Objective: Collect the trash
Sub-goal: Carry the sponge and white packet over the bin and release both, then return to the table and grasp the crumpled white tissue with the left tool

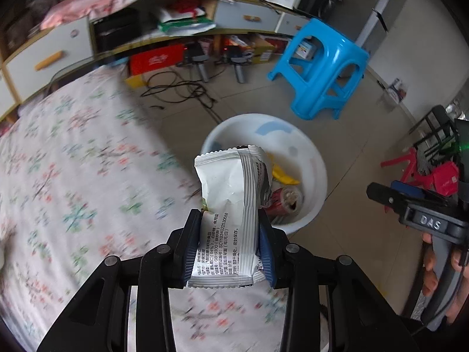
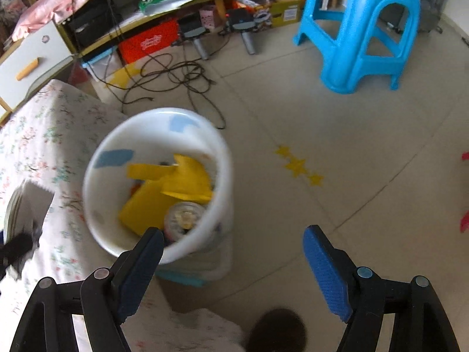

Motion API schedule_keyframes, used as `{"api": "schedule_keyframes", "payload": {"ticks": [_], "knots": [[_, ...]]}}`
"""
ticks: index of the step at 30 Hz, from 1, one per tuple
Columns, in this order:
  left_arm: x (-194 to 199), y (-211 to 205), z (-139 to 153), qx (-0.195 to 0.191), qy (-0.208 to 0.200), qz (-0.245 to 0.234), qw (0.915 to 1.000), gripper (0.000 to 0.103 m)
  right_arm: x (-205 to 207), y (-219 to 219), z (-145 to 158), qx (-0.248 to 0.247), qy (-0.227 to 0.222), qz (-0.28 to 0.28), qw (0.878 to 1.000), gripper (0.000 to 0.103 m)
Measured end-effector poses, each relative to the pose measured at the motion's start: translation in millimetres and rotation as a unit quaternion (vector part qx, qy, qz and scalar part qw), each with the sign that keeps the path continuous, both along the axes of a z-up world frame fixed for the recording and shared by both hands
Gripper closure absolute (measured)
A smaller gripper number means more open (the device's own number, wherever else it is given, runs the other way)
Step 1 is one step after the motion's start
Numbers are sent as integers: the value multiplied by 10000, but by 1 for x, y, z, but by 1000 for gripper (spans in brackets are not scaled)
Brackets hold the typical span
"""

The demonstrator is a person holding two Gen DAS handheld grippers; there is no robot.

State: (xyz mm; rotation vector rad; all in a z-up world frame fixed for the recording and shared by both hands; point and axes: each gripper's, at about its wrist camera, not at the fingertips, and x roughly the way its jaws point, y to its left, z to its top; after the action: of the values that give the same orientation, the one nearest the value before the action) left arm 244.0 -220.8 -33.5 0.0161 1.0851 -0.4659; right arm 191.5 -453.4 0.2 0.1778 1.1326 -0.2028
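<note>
Trash is what we are gathering, and one piece of it, a white snack wrapper (image 1: 227, 214) printed with black text, sits clamped in our left gripper (image 1: 228, 245). Its two blue-padded fingers (image 1: 267, 252) press on the wrapper's lower half from either side, set narrow, while the crinkled upper half stands free above them. We hold that gripper tilted steeply downward over the edge of the floral bedspread (image 1: 73, 176), with the white bin (image 1: 315, 182) just beyond the wrapper on the tiled floor (image 1: 366, 152). Inside the bin we can see a yellow wrapper (image 1: 283, 176) and a red can (image 1: 285, 202) lying against the wall.

Our right gripper (image 2: 233, 259) has its jaws spread wide with nothing between them; its left finger (image 2: 140, 270) overlaps the near rim of the bin (image 2: 96, 228) in our view, and the right finger hangs over bare floor. It too points steeply down. From the left wrist view we see the right tool at the frame's right edge, with the person's hand (image 1: 439, 275) wrapped around its grey handle.

A blue plastic stool (image 2: 363, 29) stands well apart from the bin, and black cables (image 2: 173, 79) lie tangled on the floor before the low shelving. Small yellow star stickers (image 2: 297, 165) mark the tiles beside the bin.
</note>
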Motion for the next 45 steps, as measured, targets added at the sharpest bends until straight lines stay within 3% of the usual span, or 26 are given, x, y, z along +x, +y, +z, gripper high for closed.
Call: {"api": "schedule_keyframes", "payload": {"ticks": [6,8,11,19,34,41,45], "knots": [[10,-32,-2,188,-340,-180,9991,59,-9,-27,-1,189,3,-210,9996,21],[12,-39,-2,276,-443,-279,9982,41,-11,-31,0,213,-12,-235,9995,21],[12,-43,-2,480,-450,-219,9976,23,-12,-36,1,266,-31,-272,9993,21],[0,-28,4,722,-483,-98,9962,13,-17,-40,3,328,-61,-267,9991,21],[-35,69,23,973,-479,376,9934,3,-15,26,18,354,-163,397,9985,21],[-68,140,21,850,-247,850,9924,2,-14,66,16,440,-107,771,9960,21],[-88,199,21,827,-188,1332,9875,0,-11,94,15,523,-59,1019,9934,21]]}}
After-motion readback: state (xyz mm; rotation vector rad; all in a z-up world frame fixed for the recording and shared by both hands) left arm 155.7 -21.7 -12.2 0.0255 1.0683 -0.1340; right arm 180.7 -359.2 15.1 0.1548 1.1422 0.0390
